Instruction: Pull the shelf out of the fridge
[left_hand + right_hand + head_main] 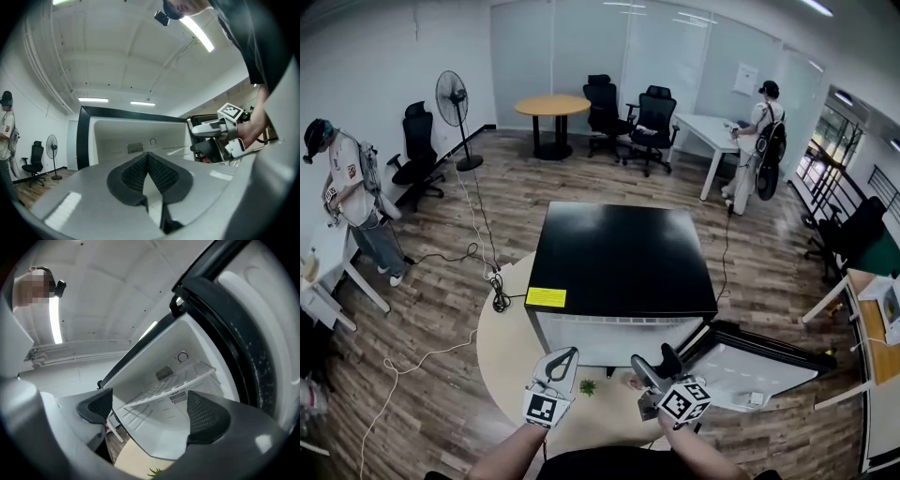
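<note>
The right gripper (151, 409) is held before the open fridge (619, 258) with its jaws spread wide and nothing gripped. The white wire shelf (178, 385) is seen beyond and between them, seated inside the compartment and untouched. The left gripper (149, 161) is held with its jaws pressed together and empty, the fridge interior lying straight ahead of them, while the fridge itself is stood on a round bench (502, 352), its door (750, 366) swung open beside the right jaws.

We saw a wooden floor (487, 197), a standing fan (452, 97) and a round table (551, 105) far beyond the left claw (565, 361).
</note>
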